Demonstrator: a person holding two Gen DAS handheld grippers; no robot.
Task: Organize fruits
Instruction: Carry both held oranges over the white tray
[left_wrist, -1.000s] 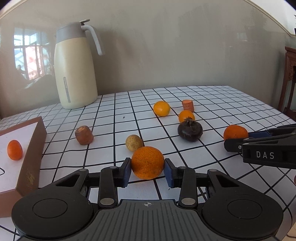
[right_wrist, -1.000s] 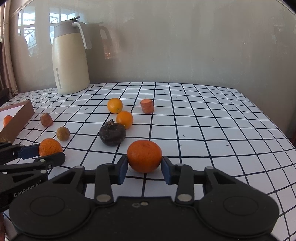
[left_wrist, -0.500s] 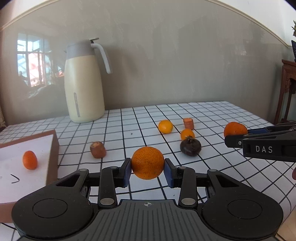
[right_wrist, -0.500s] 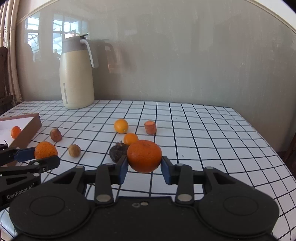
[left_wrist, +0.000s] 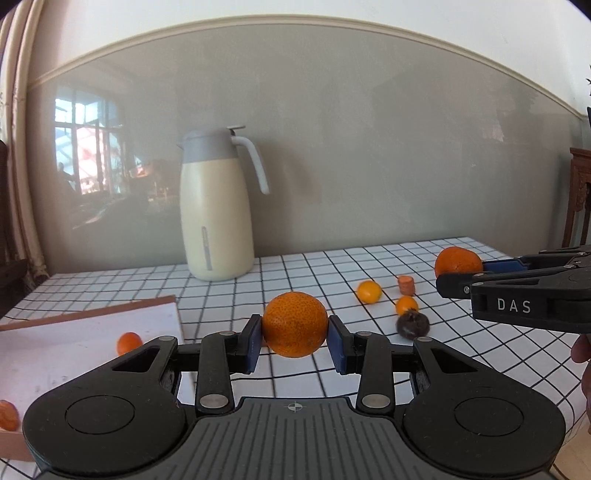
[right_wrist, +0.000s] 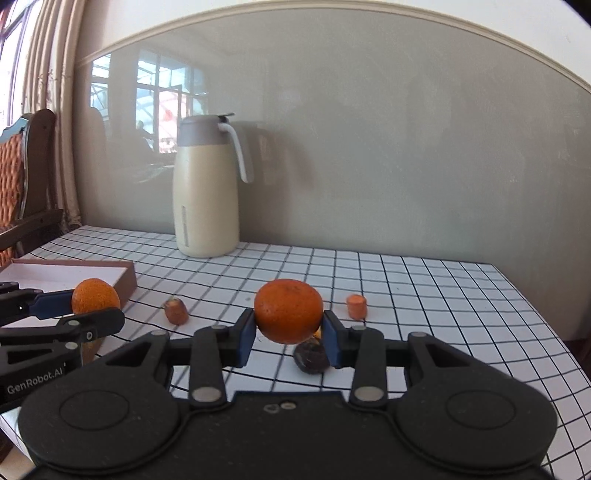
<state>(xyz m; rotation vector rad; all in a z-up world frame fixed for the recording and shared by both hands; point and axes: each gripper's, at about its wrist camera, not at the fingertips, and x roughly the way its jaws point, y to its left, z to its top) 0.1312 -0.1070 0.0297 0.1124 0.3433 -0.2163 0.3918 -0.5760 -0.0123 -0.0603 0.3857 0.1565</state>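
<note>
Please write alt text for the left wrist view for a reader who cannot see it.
The left tongs grip an orange above a checkered table. At right, the right tongs hold a second orange. A brown tray lies left; a cream jug stands behind.

White letters "DAS" read clearly on the black side of the right gripper (left_wrist: 458, 273), seen from the left wrist view at the right edge. Over in the right wrist view, "GenRobot.AI" shows in white along the black body of the left gripper (right_wrist: 98, 308), low at the left edge. No other writing can be read.
</note>
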